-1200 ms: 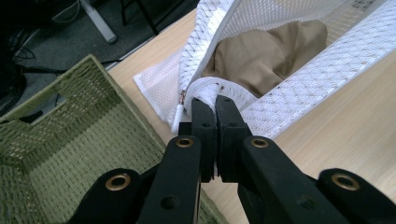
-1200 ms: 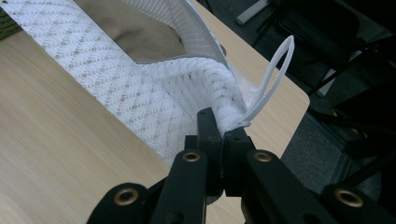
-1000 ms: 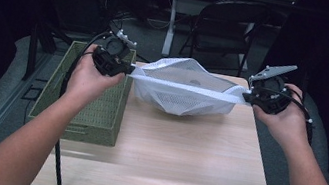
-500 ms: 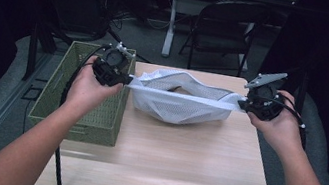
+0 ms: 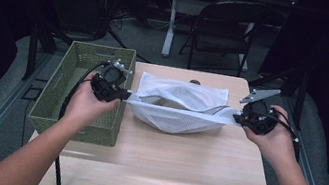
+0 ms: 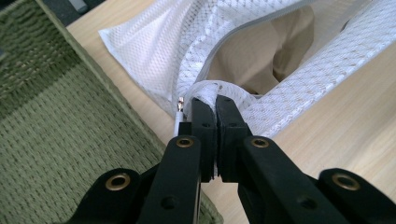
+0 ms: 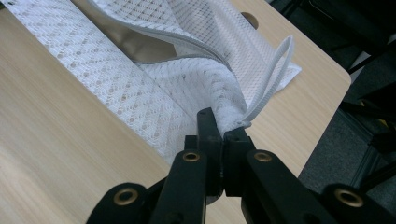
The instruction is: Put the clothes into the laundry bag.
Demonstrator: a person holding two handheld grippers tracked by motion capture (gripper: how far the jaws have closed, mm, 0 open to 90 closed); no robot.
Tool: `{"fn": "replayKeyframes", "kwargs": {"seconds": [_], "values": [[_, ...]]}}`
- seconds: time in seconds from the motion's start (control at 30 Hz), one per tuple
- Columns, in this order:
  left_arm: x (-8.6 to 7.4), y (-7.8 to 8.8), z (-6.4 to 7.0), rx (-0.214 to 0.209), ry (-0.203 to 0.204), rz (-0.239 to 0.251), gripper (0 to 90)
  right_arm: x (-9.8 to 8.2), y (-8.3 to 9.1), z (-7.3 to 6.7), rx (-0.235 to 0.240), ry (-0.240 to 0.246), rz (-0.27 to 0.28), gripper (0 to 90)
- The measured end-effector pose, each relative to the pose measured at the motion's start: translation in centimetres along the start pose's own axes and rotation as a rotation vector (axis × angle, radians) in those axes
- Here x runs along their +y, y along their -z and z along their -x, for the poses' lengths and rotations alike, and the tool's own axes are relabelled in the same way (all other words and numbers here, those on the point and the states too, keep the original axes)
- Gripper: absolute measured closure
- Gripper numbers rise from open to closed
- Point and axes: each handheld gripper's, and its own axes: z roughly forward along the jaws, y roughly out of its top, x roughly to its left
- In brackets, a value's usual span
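A white mesh laundry bag [image 5: 177,109] lies stretched across the wooden table [image 5: 165,168], its zipped mouth gaping upward. My left gripper [image 5: 127,95] is shut on the bag's left end, beside the zipper pull [image 6: 180,103]. My right gripper [image 5: 236,118] is shut on the bag's right end, where a white loop [image 7: 273,84] hangs off. In the left gripper view, the left gripper [image 6: 215,100] pinches bunched mesh [image 6: 159,51], and a tan cloth [image 6: 261,51] shows inside the open mouth. In the right gripper view, the right gripper [image 7: 219,119] clamps the mesh [image 7: 154,88].
A green woven basket [image 5: 74,103] stands at the table's left side, right beside my left hand. A folding chair [image 5: 223,31] and stand legs are behind the table. Bare tabletop lies in front of the bag. Cables trail from both grippers.
Both hands have come down and the bag has sunk with them. It now rests on the table where before it hung stretched in the air.
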Motion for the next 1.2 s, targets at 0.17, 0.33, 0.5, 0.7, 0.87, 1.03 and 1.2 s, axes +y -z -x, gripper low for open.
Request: {"fn": "replayKeyframes", "kwargs": {"seconds": [0.17, 0.33, 0.5, 0.7, 0.87, 1.03, 1.2], "values": [[-0.9, -0.4, 0.3, -0.012, 0.0, -0.01, 88.1, -0.8, -0.3, -0.7, 0.007, 0.003, -0.002, 88.8], [-2.2, -0.9, 0.6, -0.026, 0.001, -0.021, 88.1, -1.7, -0.5, -1.5, 0.019, 0.012, -0.004, 88.8], [-3.1, -1.1, 0.8, -0.037, 0.003, -0.023, 88.1, -2.5, -0.7, -2.2, 0.026, 0.018, -0.006, 88.8], [-3.8, -1.2, 1.3, -0.045, 0.0, -0.027, 88.1, -3.0, -0.9, -2.6, 0.036, 0.009, -0.006, 88.8], [-4.6, -1.3, 1.7, -0.057, -0.005, -0.029, 88.1, -3.4, -1.0, -2.9, 0.043, 0.01, -0.005, 88.7], [-5.5, -1.5, 2.0, -0.066, -0.004, -0.035, 88.0, -3.9, -1.1, -3.2, 0.057, 0.006, -0.009, 88.7], [-6.4, -1.6, 2.5, -0.075, -0.006, -0.03, 88.0, -4.4, -1.0, -3.7, 0.064, 0.017, -0.014, 88.7]]}}
